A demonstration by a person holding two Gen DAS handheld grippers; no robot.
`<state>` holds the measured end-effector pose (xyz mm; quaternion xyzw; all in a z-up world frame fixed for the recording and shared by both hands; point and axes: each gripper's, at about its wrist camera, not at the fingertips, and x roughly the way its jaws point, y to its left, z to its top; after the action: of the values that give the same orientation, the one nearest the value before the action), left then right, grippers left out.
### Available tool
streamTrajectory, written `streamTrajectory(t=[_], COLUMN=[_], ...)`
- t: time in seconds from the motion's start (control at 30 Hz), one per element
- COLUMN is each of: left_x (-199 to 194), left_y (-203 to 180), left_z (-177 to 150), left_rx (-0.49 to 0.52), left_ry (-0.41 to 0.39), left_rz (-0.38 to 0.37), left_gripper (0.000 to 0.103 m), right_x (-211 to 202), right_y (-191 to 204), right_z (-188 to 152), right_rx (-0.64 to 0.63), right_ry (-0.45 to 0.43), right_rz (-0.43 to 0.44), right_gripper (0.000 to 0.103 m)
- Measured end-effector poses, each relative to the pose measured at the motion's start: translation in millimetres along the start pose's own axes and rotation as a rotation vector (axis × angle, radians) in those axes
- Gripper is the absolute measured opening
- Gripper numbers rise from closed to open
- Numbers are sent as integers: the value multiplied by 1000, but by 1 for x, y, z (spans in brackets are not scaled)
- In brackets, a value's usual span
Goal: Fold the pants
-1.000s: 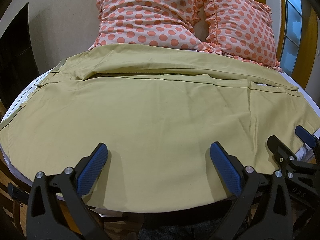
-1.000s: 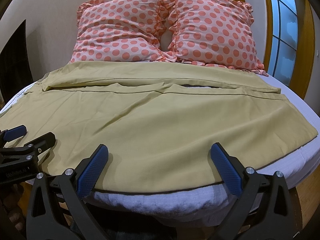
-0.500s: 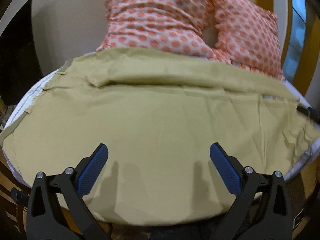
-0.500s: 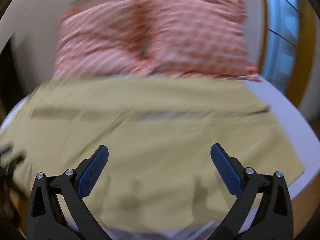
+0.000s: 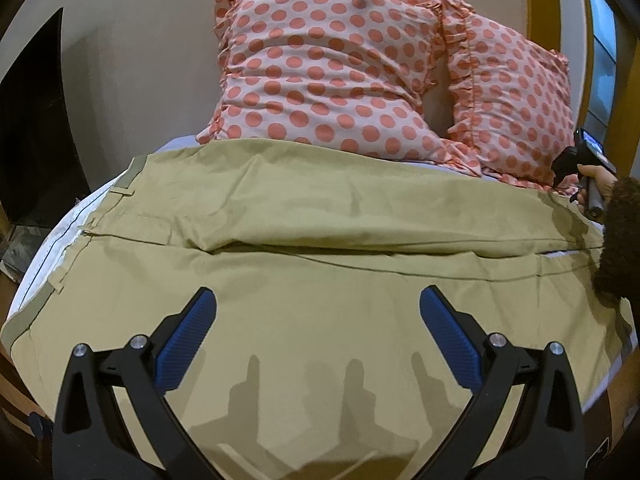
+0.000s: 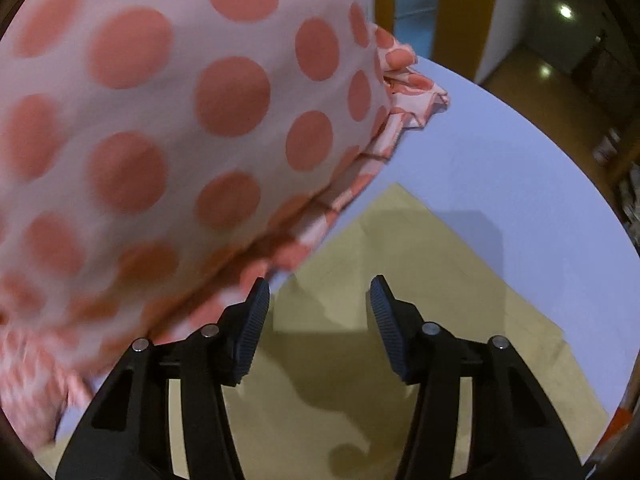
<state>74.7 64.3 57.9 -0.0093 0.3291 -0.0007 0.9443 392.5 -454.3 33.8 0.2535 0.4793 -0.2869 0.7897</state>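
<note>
Pants [image 5: 320, 320], khaki, lie spread flat across the bed [image 6: 500, 152], their long axis running crosswise to the left tongs [image 5: 318, 334], waistband off to those tongs' left and hems away to their right. The left tongs hover over the near leg's middle, spread wide and holding nothing. The right tongs [image 6: 318, 320] sit far out at the hem end, seen from the left wrist camera as a dark tool beside the polka-dot pillows [image 5: 340, 72]; their jaws are part-open and empty, with a corner of the far leg's hem directly ahead and below, and a pillow crowding their left finger. Judging by this, the right hand is the nearer one to the hem and looks set to pinch that corner; the pillow's frill could get caught alongside the cloth.
</note>
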Motion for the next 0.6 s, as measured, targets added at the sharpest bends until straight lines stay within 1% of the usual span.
streamTrajectory(t=[0.03, 0.07, 0.1, 0.13, 0.17, 0.2, 0.23, 0.27, 0.3, 0.4, 0.47, 0.5, 0.53, 0.6], left_x=[3, 6, 9, 11, 13, 14, 14, 15, 15, 10, 3, -4, -9, -20], left_y=[1, 3, 5, 6, 8, 10, 12, 15, 17, 17, 19, 21, 23, 30], left_z=[1, 1, 2, 2, 2, 2, 2, 2, 2, 0, -1, -2, -3, -3], left_rx=[-1, -4, -6, -8, -14, -27, -38, -54, -66, -80, -84, -88, -92, -108], left_ry=[3, 5, 6, 8, 7, 3, 1, -1, -3, -9, -18, -30, -42, -71], left_rz=[4, 6, 5, 2, -2, -12, -23, -38, -46, -38, -33, -29, -28, -32], left_gripper=[101, 101, 101, 101, 101, 101, 101, 101, 101, 101, 101, 101, 101, 101], right_x=[7, 14, 17, 17, 18, 17, 18, 17, 19, 26, 20, 11, -6, -35], right_y=[1, 4, 6, 5, 3, -2, -7, -18, -34, -58, -81, -91, -107, -131], right_z=[2, 5, 3, -1, -3, -9, -12, -17, -21, -22, -28, -32, -41, -62], right_rx=[4, -6, -43, -57, -71, -99, -103, -95, -65, 16, 105, 125, 129, 117], right_ry=[3, -12, -58, -82, -96, -118, -129, -140, -152, -148, -162, -186, -222, -271], right_rz=[-25, -56, -89, -72, -59, -29, -5, 39, 116, 256, 382, 442, 523, 621], right_gripper=[55, 51, 48, 47, 38, 21, 17, 11, 7, 5, 4, 4, 4, 4])
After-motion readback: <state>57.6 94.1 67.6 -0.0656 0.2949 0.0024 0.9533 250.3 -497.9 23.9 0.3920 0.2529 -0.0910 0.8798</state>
